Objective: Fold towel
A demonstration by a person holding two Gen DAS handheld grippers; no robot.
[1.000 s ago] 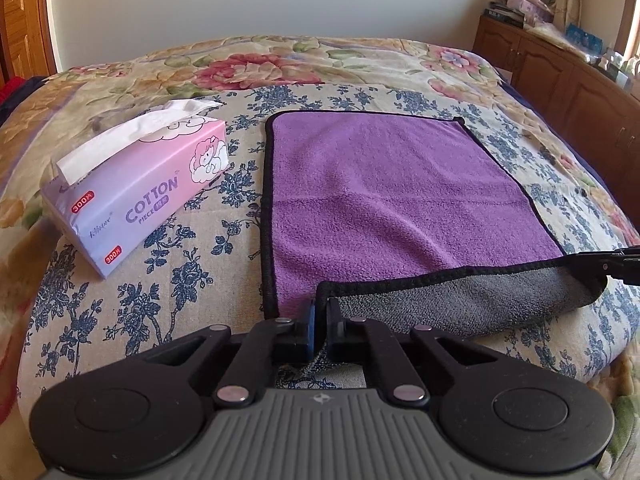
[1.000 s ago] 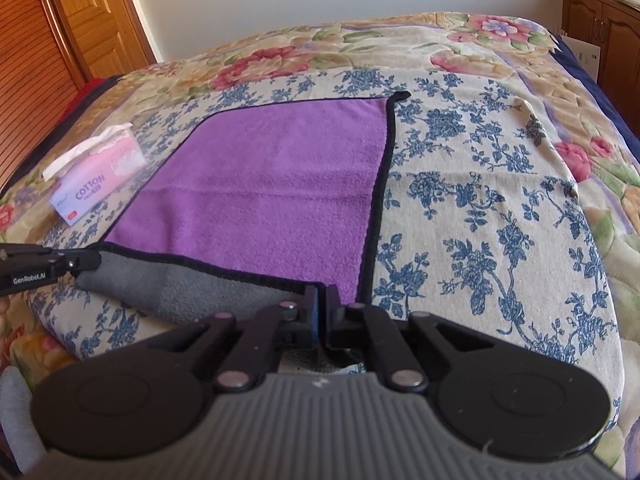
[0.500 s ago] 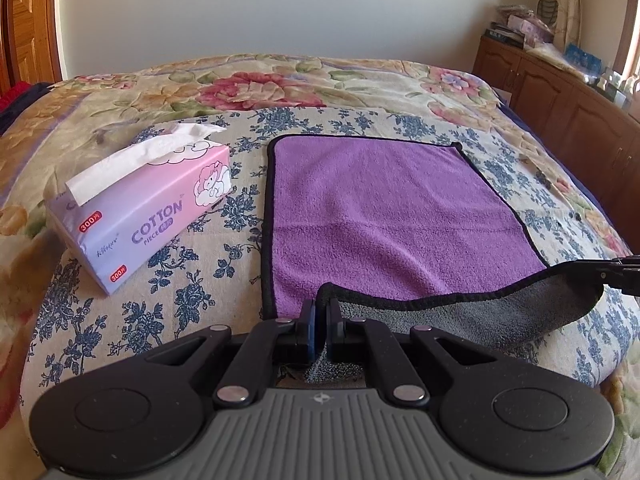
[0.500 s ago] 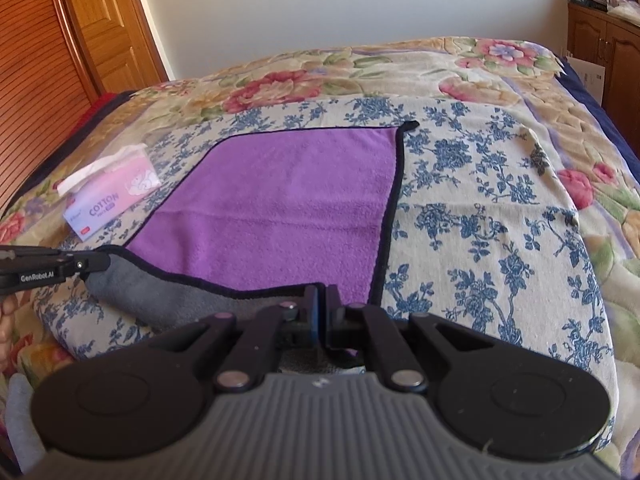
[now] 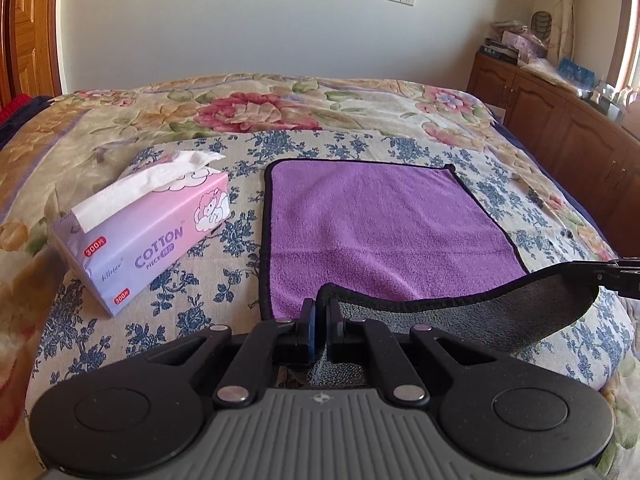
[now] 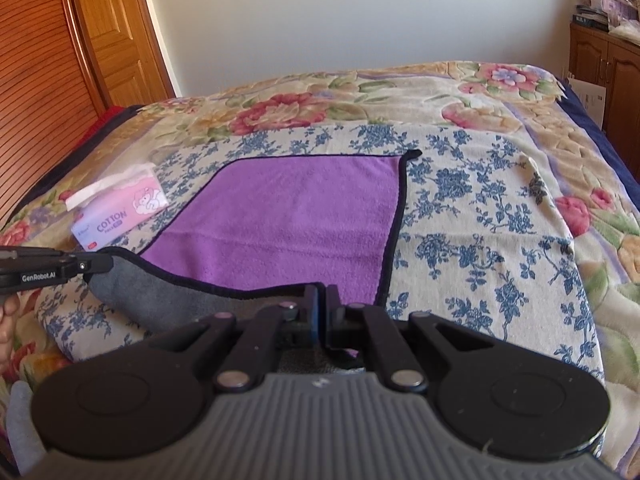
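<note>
A purple towel [image 5: 384,224] with a black hem and a grey underside lies flat on the floral bedspread; it also shows in the right wrist view [image 6: 296,216]. My left gripper [image 5: 321,308] is shut on the towel's near left corner. My right gripper [image 6: 322,296] is shut on the near right corner. The near edge hangs lifted between them, grey side [image 5: 480,320] facing me. The right gripper's tip shows in the left wrist view [image 5: 600,276], and the left gripper's in the right wrist view [image 6: 92,266].
A pink tissue pack [image 5: 148,232] lies left of the towel; it also shows in the right wrist view [image 6: 120,216]. Wooden cabinets [image 5: 560,120] stand along the bed's right side. A wooden door [image 6: 108,32] stands at the left.
Both grippers have risen with the towel's near corners. The near edge has lifted higher and come forward over the towel, showing more grey underside.
</note>
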